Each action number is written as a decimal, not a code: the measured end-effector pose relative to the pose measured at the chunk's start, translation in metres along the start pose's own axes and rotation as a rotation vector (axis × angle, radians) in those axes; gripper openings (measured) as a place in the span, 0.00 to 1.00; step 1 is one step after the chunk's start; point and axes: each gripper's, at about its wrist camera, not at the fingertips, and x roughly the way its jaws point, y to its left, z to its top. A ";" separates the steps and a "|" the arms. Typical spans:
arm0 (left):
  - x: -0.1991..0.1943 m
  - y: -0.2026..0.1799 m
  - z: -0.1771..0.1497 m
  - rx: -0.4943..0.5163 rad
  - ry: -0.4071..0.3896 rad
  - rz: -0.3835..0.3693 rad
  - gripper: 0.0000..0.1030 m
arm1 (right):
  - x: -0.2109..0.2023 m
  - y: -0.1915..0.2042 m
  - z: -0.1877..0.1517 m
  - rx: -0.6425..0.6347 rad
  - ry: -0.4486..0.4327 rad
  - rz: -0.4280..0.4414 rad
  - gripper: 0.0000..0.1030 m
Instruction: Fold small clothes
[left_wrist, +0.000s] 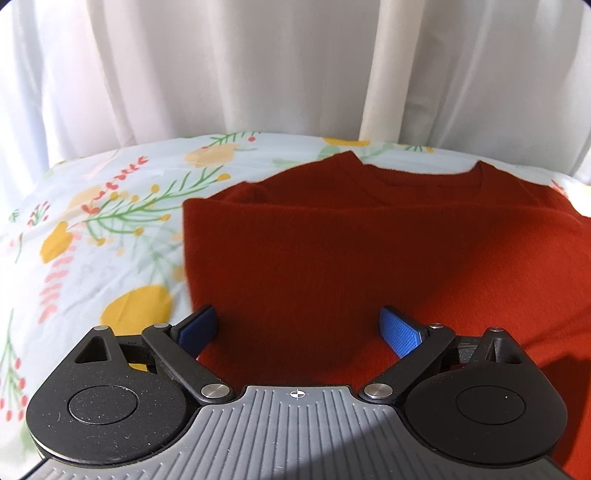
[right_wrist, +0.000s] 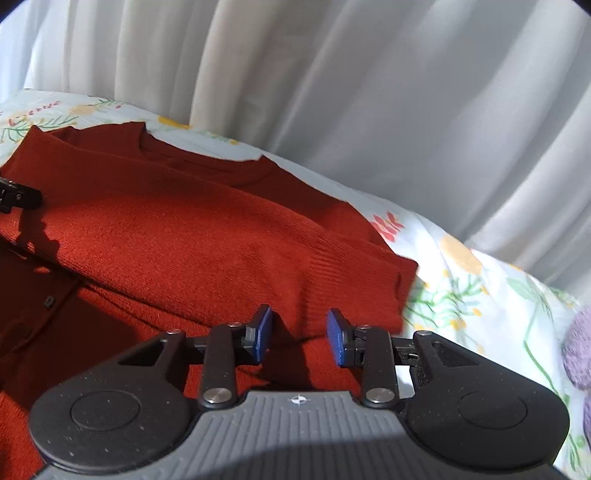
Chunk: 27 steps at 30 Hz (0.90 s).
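I see the red sweater (left_wrist: 332, 240) mid-frame in both views, sleeves folded in, collar toward the top, lying on the floral sheet (left_wrist: 92, 206). Left gripper (left_wrist: 298, 330) spread wide over it, holding nothing. Right gripper (right_wrist: 299, 334) spread narrower, empty, over the sweater's right fold. White curtain (right_wrist: 369, 92) behind.

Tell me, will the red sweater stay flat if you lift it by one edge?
Probably not. The red sweater is soft knit with folded layers, so it would likely droop and unfold. Its fuzzy surface should grip the blue pads well, not slip.
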 end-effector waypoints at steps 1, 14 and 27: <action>-0.006 0.003 -0.005 0.001 0.017 -0.002 0.93 | -0.005 -0.002 -0.002 0.010 0.047 0.006 0.31; -0.137 0.075 -0.141 -0.266 0.212 -0.222 0.88 | -0.161 -0.086 -0.175 0.606 0.121 0.321 0.48; -0.167 0.102 -0.178 -0.373 0.296 -0.240 0.77 | -0.163 -0.073 -0.211 0.748 0.276 0.524 0.28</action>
